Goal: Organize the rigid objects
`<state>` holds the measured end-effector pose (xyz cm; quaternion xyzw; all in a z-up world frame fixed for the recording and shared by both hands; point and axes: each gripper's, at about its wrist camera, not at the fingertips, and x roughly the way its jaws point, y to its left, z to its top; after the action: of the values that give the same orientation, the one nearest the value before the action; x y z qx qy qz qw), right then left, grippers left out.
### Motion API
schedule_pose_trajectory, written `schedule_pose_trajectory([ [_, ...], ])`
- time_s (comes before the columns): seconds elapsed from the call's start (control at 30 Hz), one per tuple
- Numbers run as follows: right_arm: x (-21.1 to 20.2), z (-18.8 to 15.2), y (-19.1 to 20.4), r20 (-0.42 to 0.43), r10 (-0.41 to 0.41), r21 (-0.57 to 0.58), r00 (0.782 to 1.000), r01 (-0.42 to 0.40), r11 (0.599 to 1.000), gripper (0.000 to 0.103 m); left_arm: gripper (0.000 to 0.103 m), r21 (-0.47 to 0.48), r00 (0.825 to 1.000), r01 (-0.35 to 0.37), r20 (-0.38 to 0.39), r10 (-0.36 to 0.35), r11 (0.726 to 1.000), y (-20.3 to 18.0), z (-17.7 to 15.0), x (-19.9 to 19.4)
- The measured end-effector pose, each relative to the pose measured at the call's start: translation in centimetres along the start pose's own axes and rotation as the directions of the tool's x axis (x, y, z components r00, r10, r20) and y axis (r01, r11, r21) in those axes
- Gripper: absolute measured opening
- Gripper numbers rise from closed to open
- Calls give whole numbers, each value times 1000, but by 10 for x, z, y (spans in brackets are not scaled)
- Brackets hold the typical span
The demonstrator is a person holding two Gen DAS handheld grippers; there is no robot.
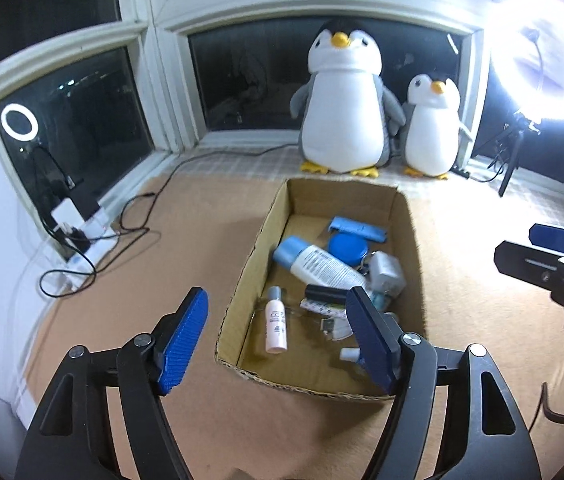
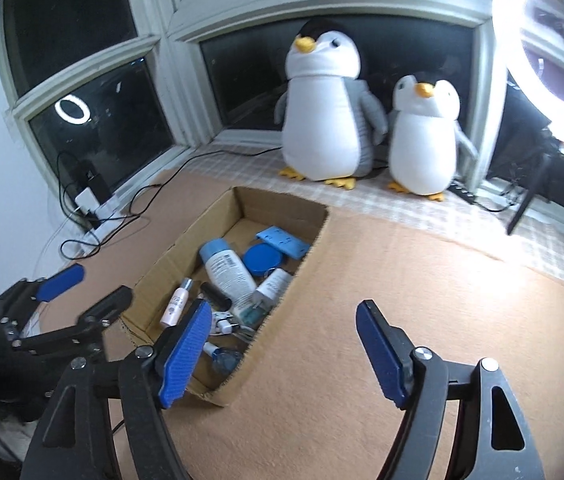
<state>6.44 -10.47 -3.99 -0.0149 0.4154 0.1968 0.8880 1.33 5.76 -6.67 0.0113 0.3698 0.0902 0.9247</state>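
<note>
- The left tool [image 1: 277,340] hangs nearest, over the near end of the cardboard box [image 1: 241,280], its blue pads spread wide apart and nothing between them.
- The right tool [image 2: 284,352] sits off the box's right wall, over bare tan mat [image 2: 402,280], likewise spread apart and empty.
- Just inside the box's near wall lie the closest things: a small pink-white bottle [image 1: 275,324] by the left wall, and some small white and blue bits at the near right corner, too blurred to name.
- The pink-white bottle's long axis runs along the length of the box, cap pointing away from the left tool; it lies straight ahead of and below that tool, so I judge the left hand the nearer one for it.
- Toward the middle of the box lies a larger white bottle with a pale blue cap [image 1: 314,264], slanted across the box, with a short black cylinder [image 1: 326,294] at its near side.
- Further in, near the box's far end, are a round blue lid [image 1: 346,250] and a flat blue comb-like piece [image 1: 356,229].
- Beyond the box's far wall, two plush penguins [image 1: 346,108] stand on the window ledge.
</note>
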Motion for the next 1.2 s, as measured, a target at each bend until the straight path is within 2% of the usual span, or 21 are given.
schedule_pose_trajectory([
  [0.1,-11,-3,-4,18,-34,12,999,34,999,75,80,-1,1000,8,19,-8,1000,-1,4,-13],
  [0.5,-40,-14,-7,74,-117,44,990,114,992,83,81,-13,999,35,39,-34,999,-6,6,-39],
  [1.2,-42,-15,-5,70,-129,41,989,126,991,83,81,-21,998,52,31,-51,998,-8,7,-41],
])
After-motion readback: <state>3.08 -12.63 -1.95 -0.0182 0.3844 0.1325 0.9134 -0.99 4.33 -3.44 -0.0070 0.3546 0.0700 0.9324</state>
